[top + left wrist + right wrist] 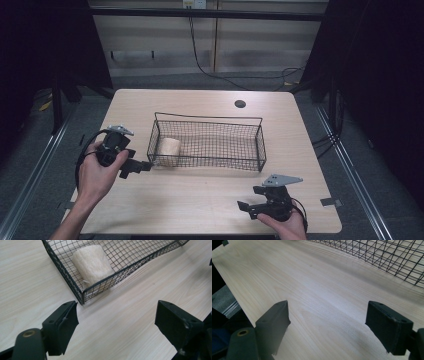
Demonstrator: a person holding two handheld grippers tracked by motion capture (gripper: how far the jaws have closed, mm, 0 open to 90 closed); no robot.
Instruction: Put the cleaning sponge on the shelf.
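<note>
- We find a long black wire-mesh basket (207, 141) standing at the middle of the pale wood-grain table (200, 190); a small dark round hole (240, 104) sits in the tabletop beyond it.
- We note a cream, fuzzy rolled cloth (169, 150) lying inside the basket at its left end, against the mesh wall; the left gripper view shows it (92, 263) just behind the near corner.
- The left gripper (141, 166) is held just beside the basket's near-left corner; its jaws are spread wide with nothing between them. We cannot tell whether one jaw touches the wire.
- The right gripper (246, 208) is held near the table's front edge, well apart from the basket; its jaws are likewise spread wide, holding nothing, over bare tabletop.
</note>
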